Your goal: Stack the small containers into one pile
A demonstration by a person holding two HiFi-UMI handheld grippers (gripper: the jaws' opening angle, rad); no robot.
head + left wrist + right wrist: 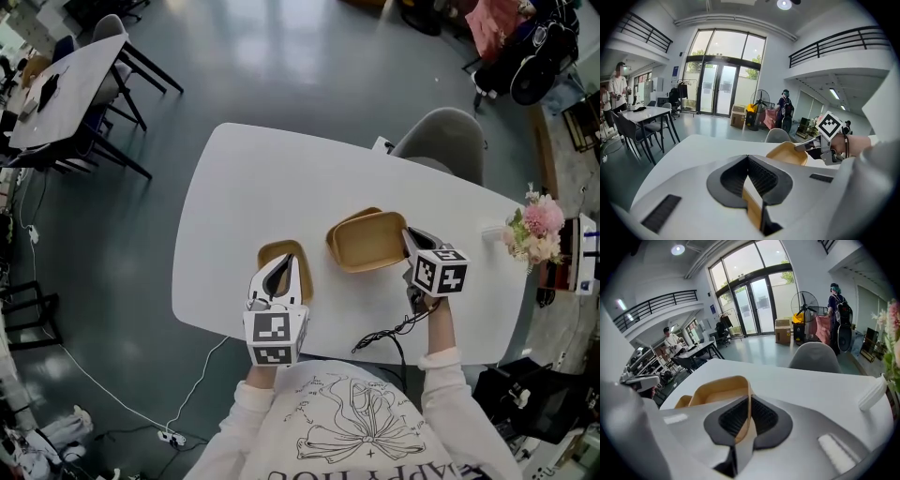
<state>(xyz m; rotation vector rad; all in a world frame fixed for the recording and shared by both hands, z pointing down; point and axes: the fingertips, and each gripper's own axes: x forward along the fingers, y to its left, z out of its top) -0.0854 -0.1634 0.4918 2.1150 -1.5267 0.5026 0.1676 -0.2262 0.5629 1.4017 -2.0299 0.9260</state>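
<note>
Left tongs [279, 272] pinch the wall of the small tan container [270, 251], ready to lift. Right tongs [407, 236] clamp the rim of the bigger tan container [366, 246], probably steadying it on the worktop [244, 187] as the stacking base.

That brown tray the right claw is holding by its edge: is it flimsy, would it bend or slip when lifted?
Probably light: the tray is thin-walled and empty. It may flex slightly, as the right claw pinches just one rim, though its molded wall holds shape. Slipping seems unlikely: ribbed pads clamp that rim.
</note>
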